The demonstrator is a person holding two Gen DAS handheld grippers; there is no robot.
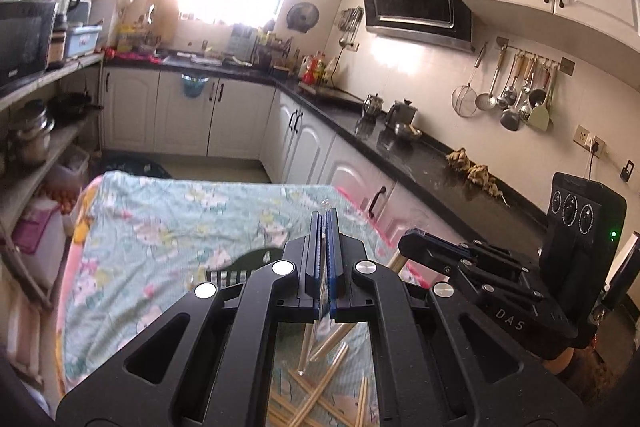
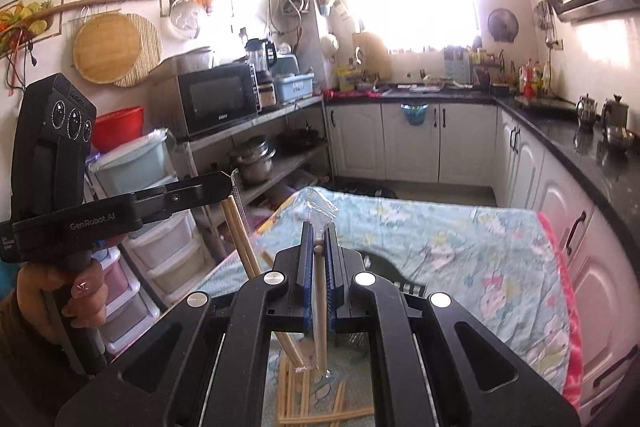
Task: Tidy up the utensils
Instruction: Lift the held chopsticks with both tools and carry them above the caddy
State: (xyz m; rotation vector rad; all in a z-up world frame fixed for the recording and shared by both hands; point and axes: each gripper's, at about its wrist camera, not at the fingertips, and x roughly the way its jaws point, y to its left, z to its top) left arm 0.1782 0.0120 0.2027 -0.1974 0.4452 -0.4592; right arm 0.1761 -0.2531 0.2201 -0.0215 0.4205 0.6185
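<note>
Little looks sorted yet: the left tool (image 1: 323, 223) is clamped on a clear wrapper (image 1: 326, 205), the right tool (image 2: 319, 233) on a wrapped chopstick pair (image 2: 319, 307), while many loose chopsticks (image 1: 316, 387) lie scattered on the cloth-covered surface (image 1: 168, 227) below

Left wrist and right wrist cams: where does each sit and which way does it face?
Left wrist: on the left gripper, looking along its shut fingers over the quilted table toward the window; the right gripper shows at right.
Right wrist: on the right gripper, shut on wrapped chopsticks, facing the same window; the left gripper and the hand holding it show at left.
Shared: table, loose chopsticks below.
</note>
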